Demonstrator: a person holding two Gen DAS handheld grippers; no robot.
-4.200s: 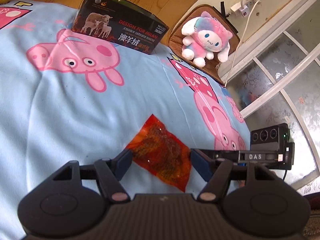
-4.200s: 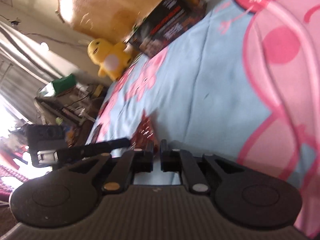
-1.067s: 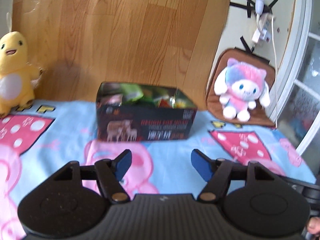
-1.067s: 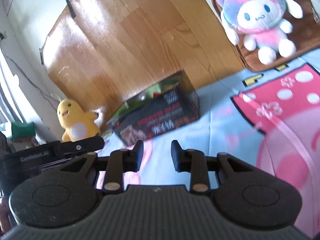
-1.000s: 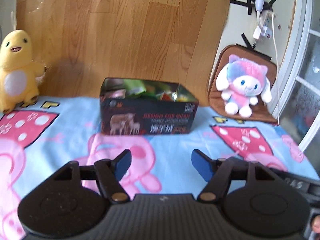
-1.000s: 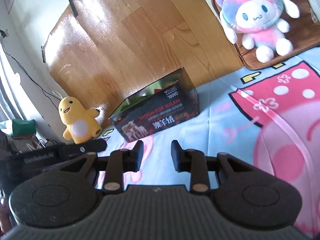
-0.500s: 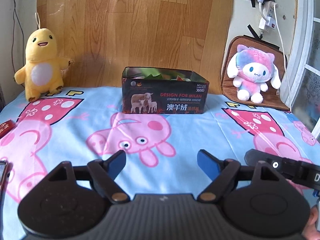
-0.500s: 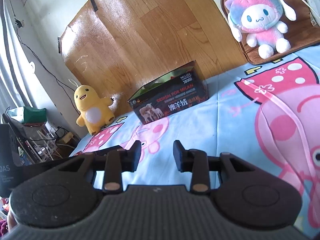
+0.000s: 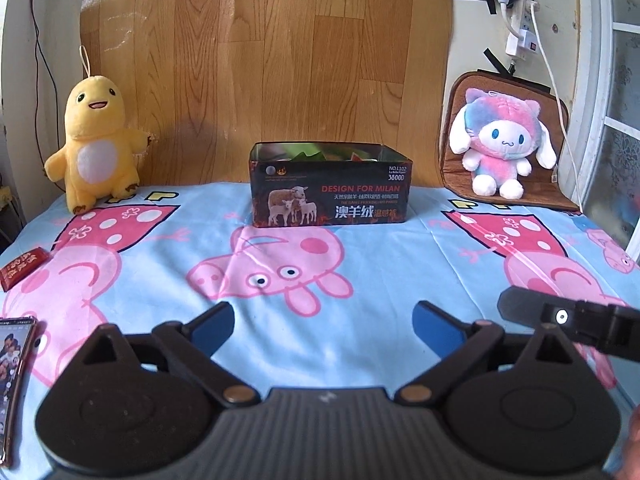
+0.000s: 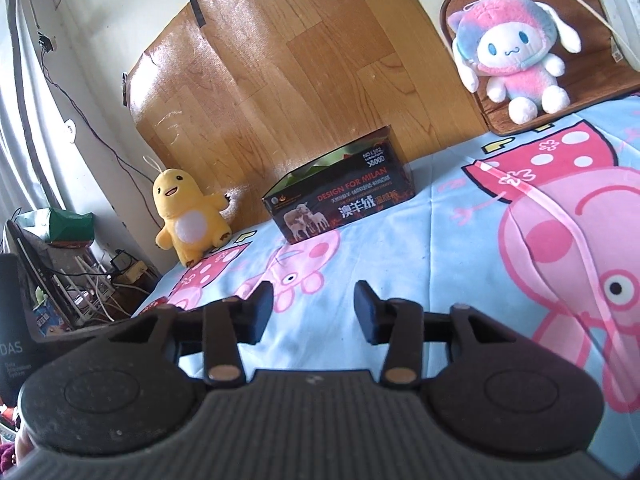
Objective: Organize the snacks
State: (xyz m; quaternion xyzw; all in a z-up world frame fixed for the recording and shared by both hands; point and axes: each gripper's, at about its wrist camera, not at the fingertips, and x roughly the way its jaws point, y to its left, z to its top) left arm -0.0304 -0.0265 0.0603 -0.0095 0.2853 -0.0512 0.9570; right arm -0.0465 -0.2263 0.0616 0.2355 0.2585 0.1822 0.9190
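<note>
A black open-top box [image 9: 330, 190] printed "DESIGN FOR MILAN" stands at the far side of the bed, against a wooden board, with snack packets showing inside. It also shows in the right wrist view [image 10: 340, 202]. My left gripper [image 9: 323, 326] is open and empty, low over the blue cartoon-pig sheet, well short of the box. My right gripper [image 10: 314, 312] is open and empty, to the right of the left one. A small red packet [image 9: 22, 266] lies at the sheet's left edge.
A yellow plush [image 9: 94, 142] sits at the back left and a pink-blue plush [image 9: 500, 140] on a brown cushion at the back right. A phone [image 9: 14, 364] lies at the near left. Cables and clutter [image 10: 80, 280] fill the floor left of the bed.
Both grippers have pulled back from the box and levelled, so more of the bed shows. Both have opened a little wider. The red snack bag seen earlier is out of view.
</note>
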